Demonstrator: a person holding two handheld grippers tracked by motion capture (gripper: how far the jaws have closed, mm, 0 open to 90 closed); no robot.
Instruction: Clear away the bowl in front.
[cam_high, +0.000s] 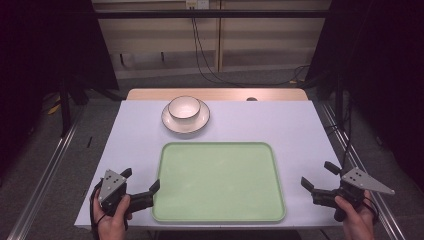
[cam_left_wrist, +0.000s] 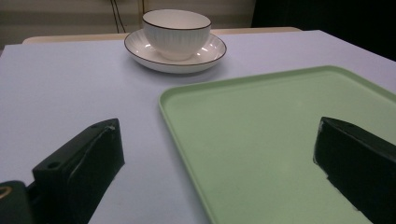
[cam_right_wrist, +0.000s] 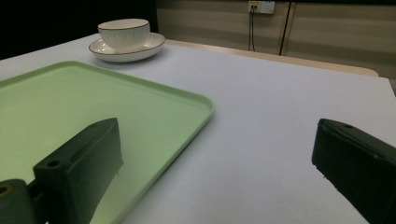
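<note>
Left tool (cam_high: 142, 181) gapes astride tray (cam_left_wrist: 280, 140) rim.

Left gripper (cam_high: 142, 179) and right gripper (cam_high: 318, 174), fingers apart.

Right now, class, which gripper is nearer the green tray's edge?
Left. The left gripper has one jaw over the green tray rim; the right gripper sits on the table beyond the tray's opposite edge.

Open bench (cam_high: 300, 125) to both sides of the green tray (cam_high: 218, 181), bare inside. Only obstacle at the far side: a bowl (cam_high: 184, 107) on a saucer (cam_high: 185, 118), just beyond the tray's far rim.
</note>
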